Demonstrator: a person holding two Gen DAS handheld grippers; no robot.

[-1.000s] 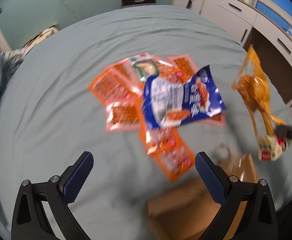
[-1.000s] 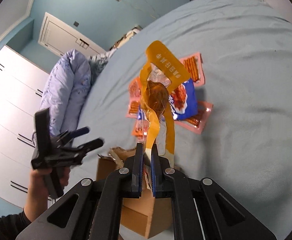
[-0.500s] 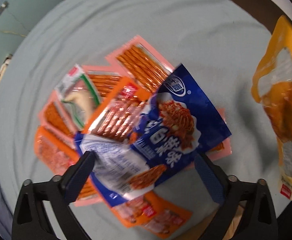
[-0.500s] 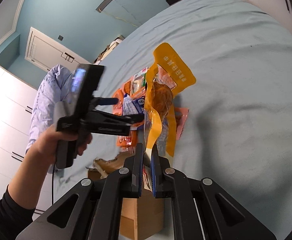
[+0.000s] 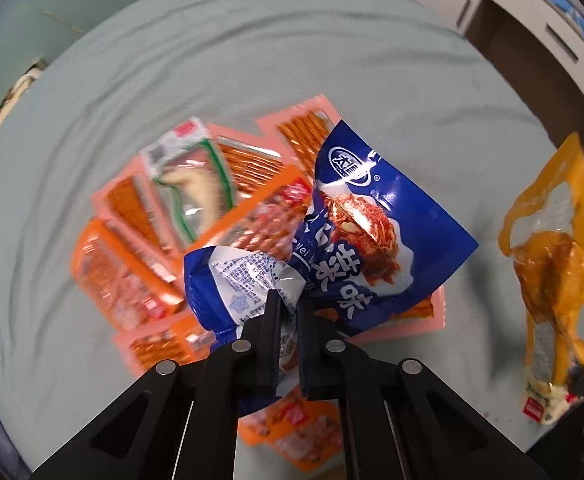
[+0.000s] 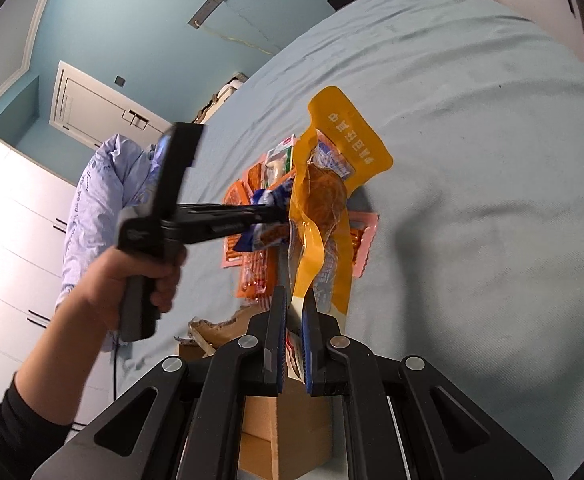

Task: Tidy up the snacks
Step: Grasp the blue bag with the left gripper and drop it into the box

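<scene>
Left gripper (image 5: 288,300) clamped tight on the crumpled edge of a shiny blue foil snack bag (image 5: 372,240), atop the pile of orange and pink snack packets (image 5: 132,280) on the light blue bedsheet (image 5: 372,60). Bag's white Chinese characters, probably "味" among them. Right gripper (image 6: 295,300) pinched on a yellow plastic chicken-leg pouch (image 6: 320,196), above the brown cardboard box (image 6: 288,432).

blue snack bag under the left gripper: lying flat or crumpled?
Crumpled. The left gripper fingers are shut on the blue snack bag, its white back bunched and twisted there; only the far end spreads flat.
</scene>
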